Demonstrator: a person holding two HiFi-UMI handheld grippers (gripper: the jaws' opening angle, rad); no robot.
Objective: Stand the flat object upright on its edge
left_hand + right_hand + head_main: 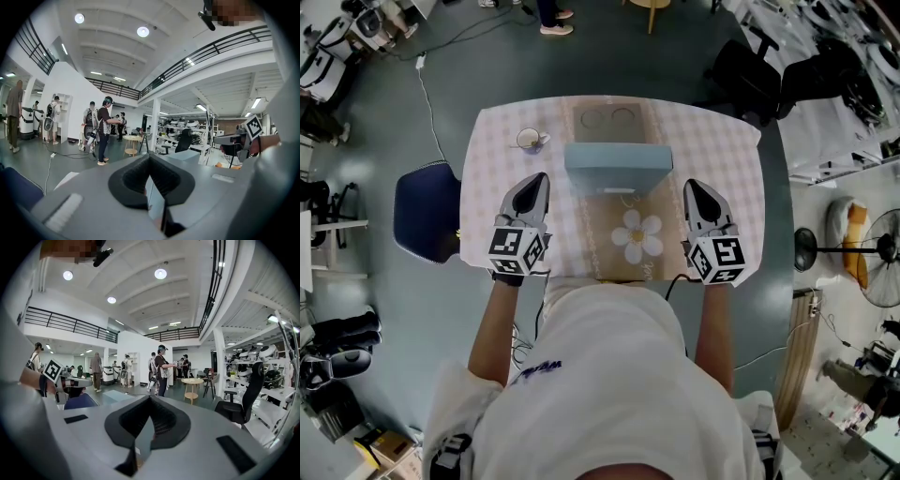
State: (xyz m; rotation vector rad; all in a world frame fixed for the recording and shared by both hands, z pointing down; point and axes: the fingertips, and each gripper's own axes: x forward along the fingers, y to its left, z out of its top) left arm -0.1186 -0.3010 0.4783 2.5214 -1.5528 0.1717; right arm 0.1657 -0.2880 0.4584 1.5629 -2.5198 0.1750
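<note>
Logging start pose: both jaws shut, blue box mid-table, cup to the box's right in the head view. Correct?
One slip: the cup sits to the left of the blue box, as the head view shows. The rest holds: left gripper and right gripper both have jaws shut, and the box sits in the middle of the table.

- Grey plastic two-jaw left gripper [541, 180], black-lined: held out ahead of the torso, tip forward and dipped slightly. In the left gripper view the left gripper [150, 158] had its jaws closed together with nothing between them.
- White left marker cube [517, 249] with black squares: at that gripper's rear end.
- Bare left forearm [492, 323]: extended forward.
- Matching grey right gripper [693, 186] [150, 399]: parallel to the left one and well apart from it, jaws likewise closed and empty.
- White right marker cube [719, 260]: at the rear.
- Bare right forearm [713, 328]: extended forward.
</note>
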